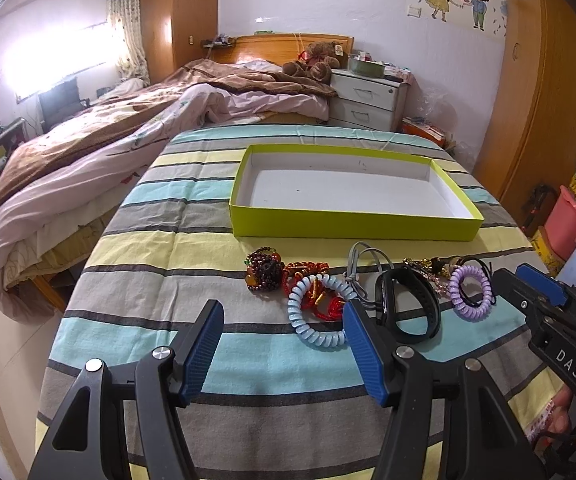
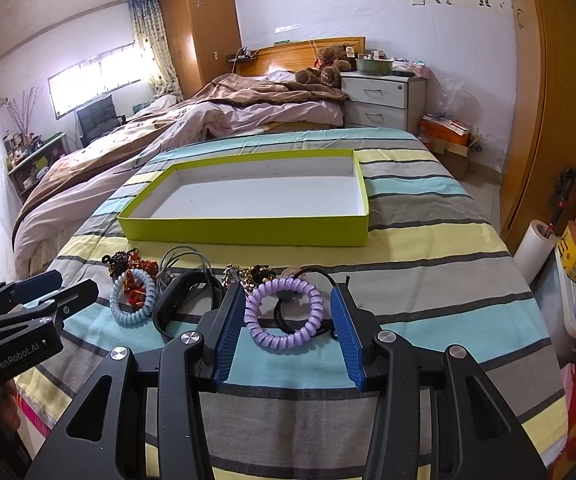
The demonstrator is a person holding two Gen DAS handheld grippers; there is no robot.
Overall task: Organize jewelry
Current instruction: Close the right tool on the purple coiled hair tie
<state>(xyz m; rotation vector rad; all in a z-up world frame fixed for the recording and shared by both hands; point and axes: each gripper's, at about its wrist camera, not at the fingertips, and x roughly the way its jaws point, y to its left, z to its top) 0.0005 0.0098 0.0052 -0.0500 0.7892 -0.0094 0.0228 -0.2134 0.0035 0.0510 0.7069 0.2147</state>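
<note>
A row of jewelry lies on the striped cloth in front of an empty lime-green box [image 1: 352, 224] [image 2: 243, 232]. From left: dark bead bracelet [image 1: 263, 274], red bracelet [image 1: 308, 276], pale blue coil band [image 1: 314, 312] [image 2: 131, 300], grey cord [image 1: 362, 264], black wristband [image 1: 408, 308] [image 2: 179, 300], gold trinkets [image 2: 247, 274], purple coil band [image 1: 468, 292] [image 2: 283, 312]. My left gripper [image 1: 283, 316] is open and empty, just short of the blue coil. My right gripper [image 2: 288, 304] is open, its jaws either side of the purple coil, not touching it.
The cloth covers a table [image 1: 247, 368] with edges left and right. An unmade bed [image 1: 127, 132] lies beyond at left, a white nightstand [image 1: 368, 98] behind, a wooden wardrobe [image 2: 560, 120] and stacked boxes [image 1: 568, 224] at right.
</note>
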